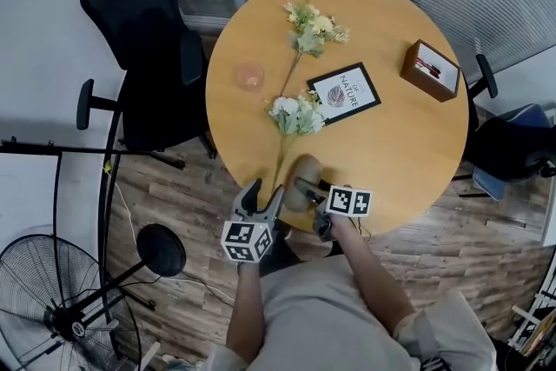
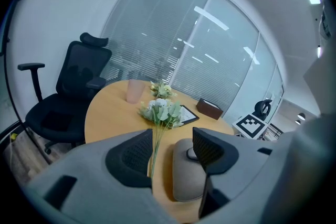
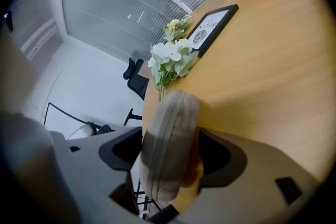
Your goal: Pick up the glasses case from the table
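**Item:** case [image 3: 168, 139]. Oval, grey-tan fabric shell with a zip seam round it. Likely light, fairly stiff under a soft skin, and not slippery.

**Place:** on the table [image 1: 391, 143] at its near edge, between the jaws of your right gripper [image 3: 173, 152] and just right of your left gripper [image 2: 172, 138].

**Hold:** take it across its narrow width at mid-length, one pad either side of the zip seam. Squeeze gently, as the shell may give.

**Right gripper:** jaws spread wide and straddling the case, with no clamp on it yet.

**Left gripper:** jaws apart and empty. Only a flower stem [image 2: 155, 147] shows beyond the gap.

**Pose:** both forearms reach forward with the grippers tipped downward. Your right one is rolled to one side, your left sits about level.
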Demonstrator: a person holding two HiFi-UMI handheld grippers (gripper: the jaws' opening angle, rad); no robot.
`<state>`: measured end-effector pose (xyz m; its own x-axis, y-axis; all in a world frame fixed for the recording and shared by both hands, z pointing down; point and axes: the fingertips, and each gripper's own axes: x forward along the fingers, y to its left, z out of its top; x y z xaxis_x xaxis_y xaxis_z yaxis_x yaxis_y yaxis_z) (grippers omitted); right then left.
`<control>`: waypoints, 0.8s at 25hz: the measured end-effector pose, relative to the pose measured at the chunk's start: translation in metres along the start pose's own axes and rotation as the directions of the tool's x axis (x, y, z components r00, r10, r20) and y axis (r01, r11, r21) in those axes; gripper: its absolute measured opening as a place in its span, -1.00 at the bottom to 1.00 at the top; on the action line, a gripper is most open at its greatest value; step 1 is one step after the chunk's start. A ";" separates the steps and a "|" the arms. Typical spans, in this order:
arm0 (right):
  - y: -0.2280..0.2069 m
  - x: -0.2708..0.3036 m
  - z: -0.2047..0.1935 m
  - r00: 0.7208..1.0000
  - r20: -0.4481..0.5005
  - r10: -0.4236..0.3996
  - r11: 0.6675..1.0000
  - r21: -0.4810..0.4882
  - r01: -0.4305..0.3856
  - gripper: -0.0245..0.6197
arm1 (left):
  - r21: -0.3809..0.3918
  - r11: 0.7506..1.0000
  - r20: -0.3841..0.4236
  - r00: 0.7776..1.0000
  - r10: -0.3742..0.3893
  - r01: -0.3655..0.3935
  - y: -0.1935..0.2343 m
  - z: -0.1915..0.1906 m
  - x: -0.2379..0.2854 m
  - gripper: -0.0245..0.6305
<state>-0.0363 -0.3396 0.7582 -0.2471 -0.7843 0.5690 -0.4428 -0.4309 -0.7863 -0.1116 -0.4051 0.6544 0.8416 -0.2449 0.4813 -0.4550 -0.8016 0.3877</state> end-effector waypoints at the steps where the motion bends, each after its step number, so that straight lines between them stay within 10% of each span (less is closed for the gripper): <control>1: 0.001 0.002 0.000 1.000 0.000 0.003 1.000 0.006 -0.003 0.11 | -0.001 1.000 0.001 1.000 0.002 -0.002 0.002 0.001 0.000 -0.21; 20: 0.016 0.008 0.002 0.997 0.001 0.072 0.997 0.012 -0.072 -0.13 | 0.001 0.998 0.023 0.998 0.057 -0.057 0.005 0.005 -0.015 -0.21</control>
<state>-0.0436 -0.3540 0.7496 -0.2776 -0.8138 0.5106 -0.4135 -0.3785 -0.8281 -0.1251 -0.4086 0.6451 0.8209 -0.3025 0.4844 -0.5017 -0.7872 0.3587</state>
